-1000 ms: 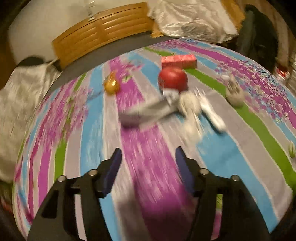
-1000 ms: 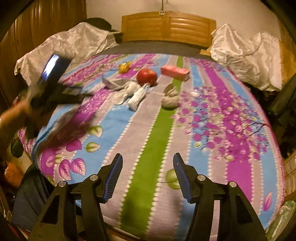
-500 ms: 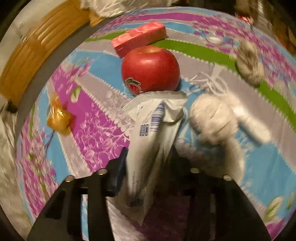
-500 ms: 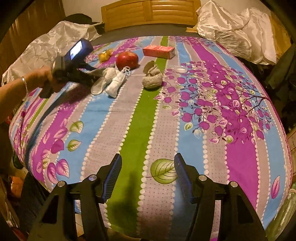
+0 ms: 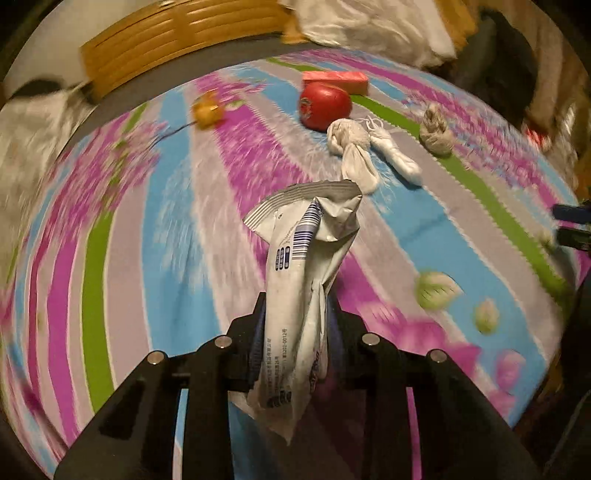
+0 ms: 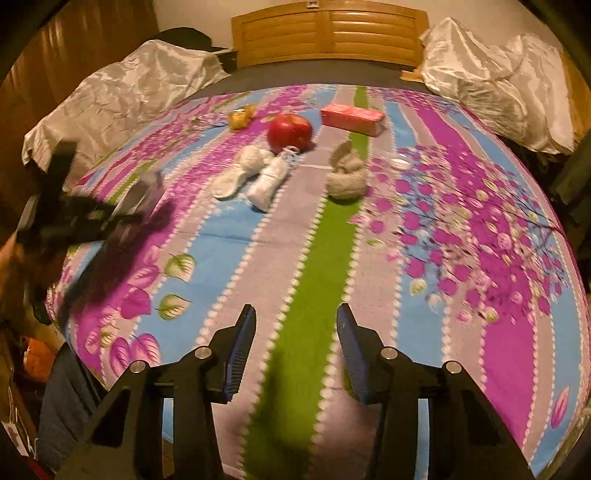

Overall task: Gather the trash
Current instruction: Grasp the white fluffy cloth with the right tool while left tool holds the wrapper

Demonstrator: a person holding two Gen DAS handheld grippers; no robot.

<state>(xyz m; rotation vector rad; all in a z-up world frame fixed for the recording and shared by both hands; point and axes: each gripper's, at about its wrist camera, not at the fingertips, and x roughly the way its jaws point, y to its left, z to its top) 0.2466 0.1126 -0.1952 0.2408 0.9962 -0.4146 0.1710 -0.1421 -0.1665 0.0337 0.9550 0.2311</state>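
Observation:
My left gripper [image 5: 295,314] is shut on a crumpled white wrapper [image 5: 306,258] with a blue barcode and holds it above the striped bedspread [image 5: 184,240]. In the right wrist view the left gripper [image 6: 85,221] shows blurred at the left with the wrapper [image 6: 140,192]. My right gripper [image 6: 295,332] is open and empty over the bed's near edge. A yellow candy wrapper [image 5: 207,110] [image 6: 240,117] lies at the far left of the bed.
On the bed lie a red apple [image 6: 290,132], a pink box [image 6: 351,118], white socks [image 6: 251,175], a grey rolled sock [image 6: 347,173] and a small white cap [image 6: 399,162]. Covered furniture [image 6: 498,88] flanks the wooden headboard [image 6: 328,33].
My left gripper reached the wrapper beside the apple, shut on it and has lifted it back toward the near left side of the bed. My right gripper stayed open, shifting slightly.

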